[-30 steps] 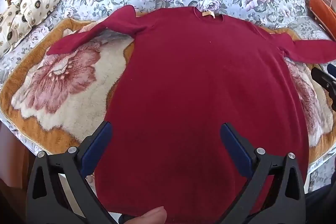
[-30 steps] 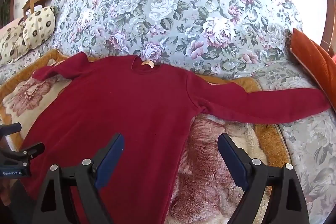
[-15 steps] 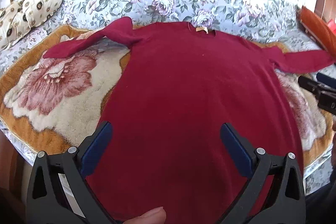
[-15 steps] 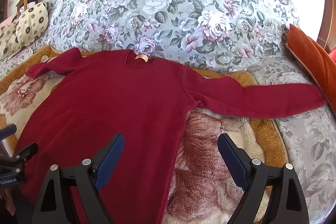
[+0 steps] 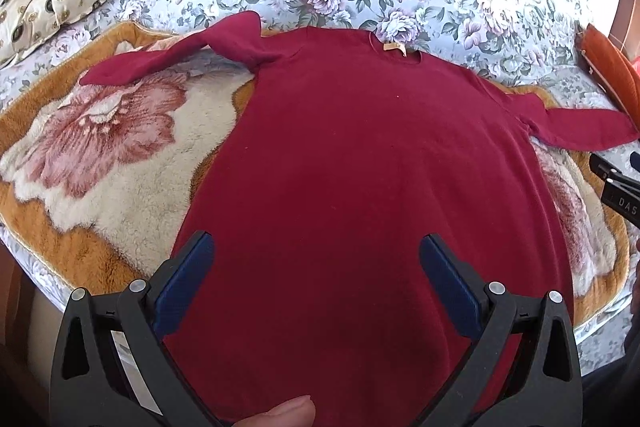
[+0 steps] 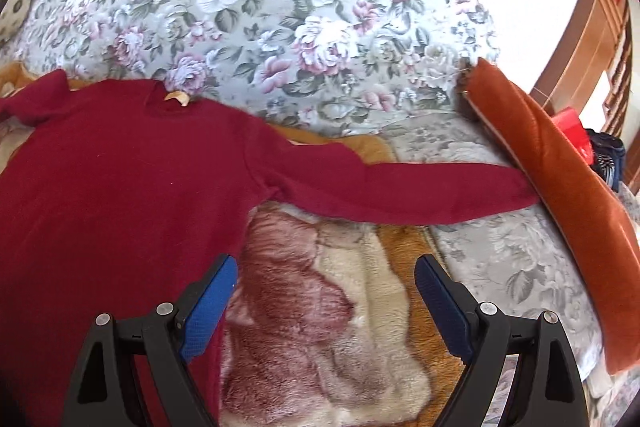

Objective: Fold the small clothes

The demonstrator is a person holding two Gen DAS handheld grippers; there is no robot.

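your right gripper has swung right over the last second, off the body of the red sweater toward its outstretched right sleeve. both grippers have their fingers spread, holding nothing. the sweater lies flat on the plush blanket. your left gripper hovers above the hem. judged next: fold 1, sleeve inward.

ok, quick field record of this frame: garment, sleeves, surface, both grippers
garment: red sweater, spread flat, unfolded, collar away from the camera
left sleeve: kinked near the shoulder
right sleeve: stretched straight, cuff at the orange cushion
surface: plush flower blanket on floral bedspread
left gripper: open, over the sweater body
right gripper: open, over the sweater's side edge and blanket
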